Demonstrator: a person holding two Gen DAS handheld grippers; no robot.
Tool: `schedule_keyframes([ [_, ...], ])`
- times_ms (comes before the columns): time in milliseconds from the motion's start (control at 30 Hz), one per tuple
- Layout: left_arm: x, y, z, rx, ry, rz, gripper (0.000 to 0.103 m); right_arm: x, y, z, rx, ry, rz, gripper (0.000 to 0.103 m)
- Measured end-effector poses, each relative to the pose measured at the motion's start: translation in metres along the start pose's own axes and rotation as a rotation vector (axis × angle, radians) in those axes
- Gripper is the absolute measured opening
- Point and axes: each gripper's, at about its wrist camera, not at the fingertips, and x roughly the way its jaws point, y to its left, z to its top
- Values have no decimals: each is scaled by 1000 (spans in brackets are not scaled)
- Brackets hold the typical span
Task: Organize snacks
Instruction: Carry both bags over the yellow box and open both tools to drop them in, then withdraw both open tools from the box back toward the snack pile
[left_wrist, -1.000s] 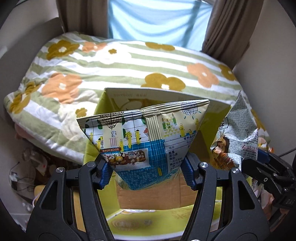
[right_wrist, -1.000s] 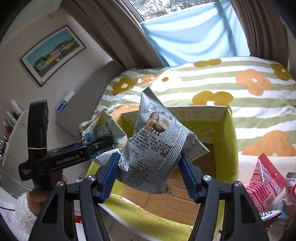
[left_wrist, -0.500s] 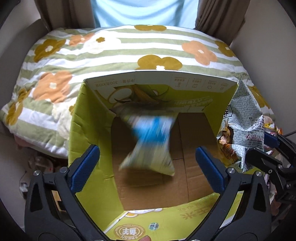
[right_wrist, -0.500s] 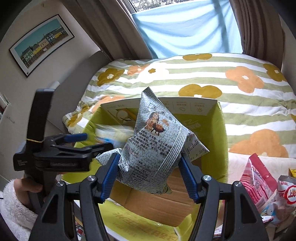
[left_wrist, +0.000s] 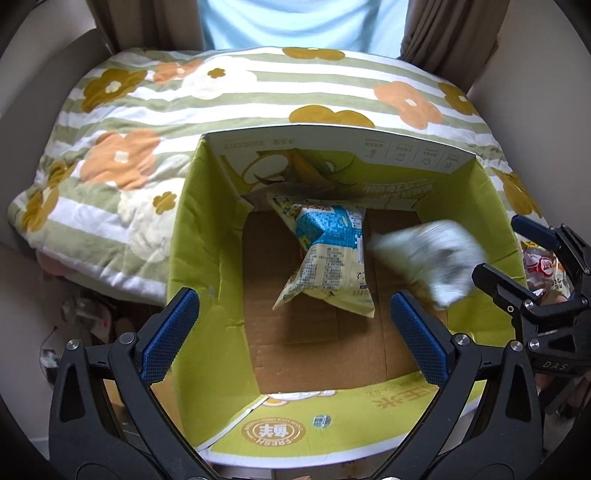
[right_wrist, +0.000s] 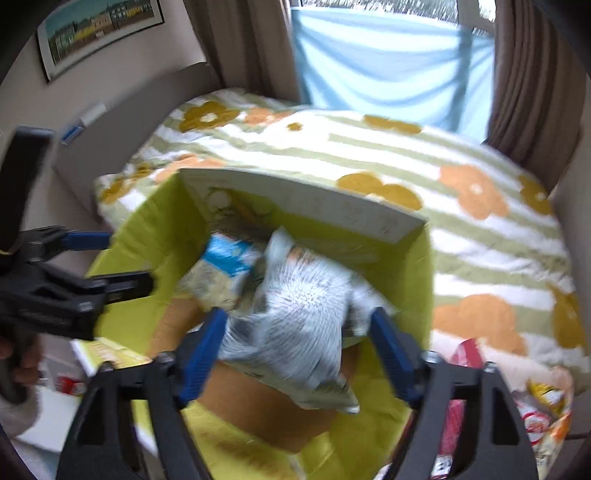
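Lime-green box (left_wrist: 192, 236), floral striped blanket (left_wrist: 155, 103)

A: The box (left_wrist: 207, 236) is looking like corrugated cardboard, with glossy green print outside and raw brown matt inside.
B: The snack bag (left_wrist: 328, 254) is showing crinkly, shiny plastic film. The blanket (left_wrist: 122, 110) is looking like soft, matt fleece cloth.

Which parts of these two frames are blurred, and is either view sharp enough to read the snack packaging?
Left wrist view: mostly sharp; the blue-and-yellow snack bag in the green cardboard box shows legible print areas, only the grey snack bag is motion-smeared. Right wrist view: the whole frame is blurred, the grey bag most of all, its print unreadable; fisheye bends the edges in both.
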Motion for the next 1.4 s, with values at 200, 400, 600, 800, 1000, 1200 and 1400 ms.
schedule_keyframes([
  [200, -9, 11, -15, -46, -7, -4, 103, -2, 0, -8, 0, 3, 17, 93],
  [400, -20, 12, -21, -39, -27, -4, 103, -12, 4, -14, 24, 11, 10, 93],
  [600, -40, 4, -23, -5, -75, -12, 103, -32, 8, -15, 55, -12, -1, 93],
  [800, -61, -12, -29, 18, -116, -40, 103, -62, 8, -22, 86, -45, -20, 93],
  [1000, -82, -42, -42, 38, -143, -47, 103, -97, -2, -36, 99, -88, -43, 93],
  [1200, -105, -84, -64, 41, -179, -43, 103, -137, -26, -60, 126, -138, -78, 93],
  [1400, -120, -143, -95, 30, -196, -59, 103, -180, -65, -97, 158, -163, -93, 93],
])
